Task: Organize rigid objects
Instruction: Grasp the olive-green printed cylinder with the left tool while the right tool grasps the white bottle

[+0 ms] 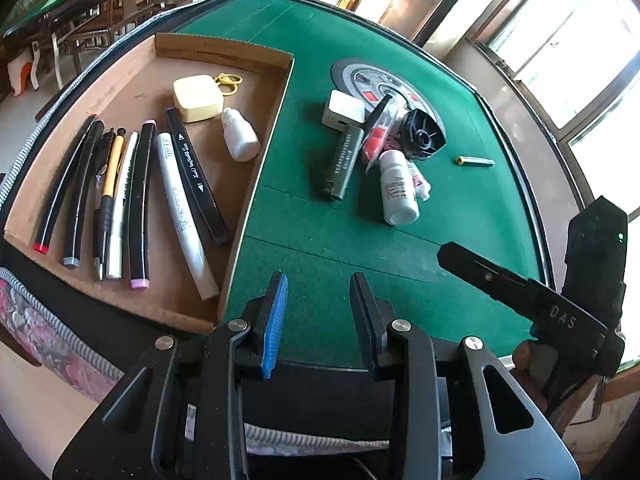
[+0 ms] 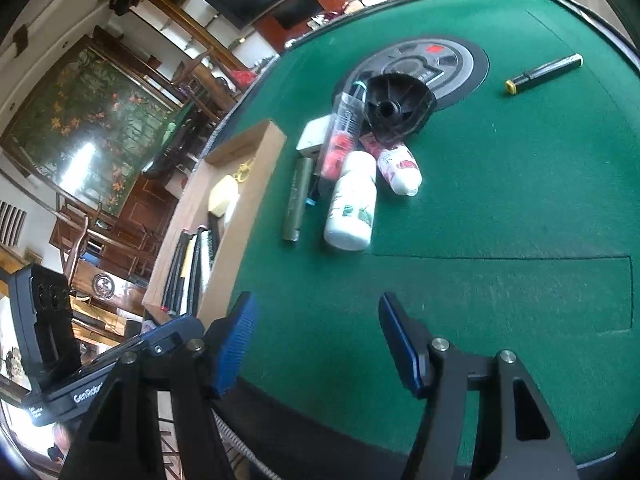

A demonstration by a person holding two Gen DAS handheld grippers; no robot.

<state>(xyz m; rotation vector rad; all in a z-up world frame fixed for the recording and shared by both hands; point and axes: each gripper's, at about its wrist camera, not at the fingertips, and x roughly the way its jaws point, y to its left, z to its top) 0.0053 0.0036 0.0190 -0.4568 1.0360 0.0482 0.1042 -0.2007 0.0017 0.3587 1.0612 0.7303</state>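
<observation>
**Green felt, cardboard tray half filled: picking the next item from the pile**

Green felt table (image 1: 460, 240) carries a shallow cardboard tray (image 1: 224, 50) on the left side. Inside it: a row of pens and markers (image 1: 138, 204) lying roughly parallel, a cream square case (image 1: 198, 98) with a gold clasp, and a small white dropper bottle (image 1: 239, 135).

Still loose on the felt, clustered beside the tray's right wall: white bottle (image 2: 352, 202) on its side, olive-green tube (image 2: 297, 200), small pink-printed bottle (image 2: 400, 170), clear tube with red contents (image 2: 344, 136), black ribbed cap-like part (image 2: 398, 106), white box (image 2: 316, 136). One marker with a yellow end (image 2: 542, 73) lies well apart, far right.

Left gripper (image 1: 318, 292): jaws spread, nothing between them, hovering above bare felt near the tray's front corner. Right gripper (image 2: 316, 324): jaws spread wide, empty, low over the felt in front of the pile.

Judgement on the step: the sorting looks partway done; next is probably a pick from the cluster.

Notes for doing it well:
- White bottle is nearest the right gripper and lies clear on its near end; take it across the body, not the rounded cap.
- It touches or overlaps the clear tube and the pink-printed bottle; lift straight up first so the neighbours do not roll.
- Olive-green tube lies just beside the bottle; keep the finger out of that gap or it may get nudged.
- Set down in the tray's open area near the dropper bottle, clear of the pen row.
</observation>
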